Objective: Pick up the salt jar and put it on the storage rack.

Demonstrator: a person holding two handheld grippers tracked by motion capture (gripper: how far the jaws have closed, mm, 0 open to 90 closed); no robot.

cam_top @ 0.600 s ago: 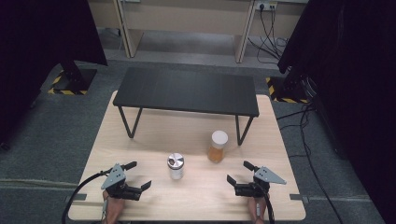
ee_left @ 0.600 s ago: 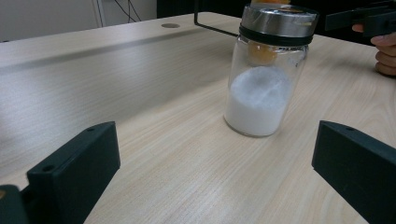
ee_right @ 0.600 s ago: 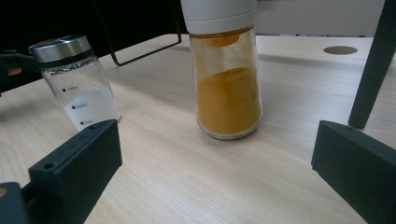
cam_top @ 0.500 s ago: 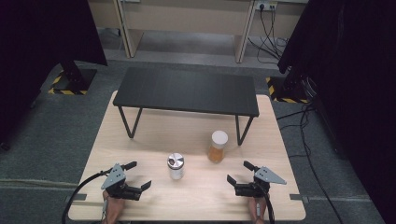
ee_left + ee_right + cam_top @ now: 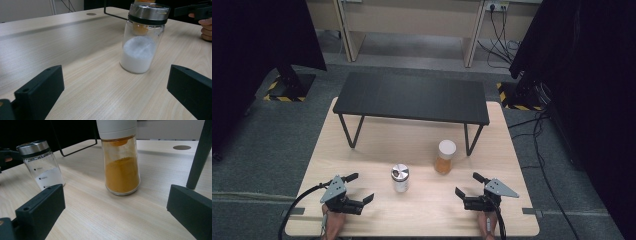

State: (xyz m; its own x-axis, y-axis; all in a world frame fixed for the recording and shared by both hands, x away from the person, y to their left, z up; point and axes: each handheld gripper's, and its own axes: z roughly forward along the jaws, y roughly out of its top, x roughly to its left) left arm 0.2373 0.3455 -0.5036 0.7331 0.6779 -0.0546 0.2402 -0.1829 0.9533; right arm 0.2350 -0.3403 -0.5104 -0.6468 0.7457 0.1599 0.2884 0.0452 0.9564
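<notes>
A glass jar with a silver lid (image 5: pixel 400 178) holds white powder and stands upright near the table's front middle; it appears ahead of the jaws as the silver-lid jar (image 5: pixel 143 40) and as the silver-lid jar (image 5: pixel 41 165). A white-capped jar of orange powder (image 5: pixel 445 156) stands to its right, seen close as the orange jar (image 5: pixel 120 157). My left gripper (image 5: pixel 360 188) rests open at the front left, pointing right at the silver-lid jar, nothing between its jaws. My right gripper (image 5: pixel 466 183) rests open at the front right, pointing left, also with nothing in it.
A low black shelf on thin metal legs (image 5: pixel 412 97) spans the far half of the wooden table (image 5: pixel 362 145); one leg (image 5: pixel 197 155) stands just right of the orange jar. Dark curtains, cables and grey floor surround the table.
</notes>
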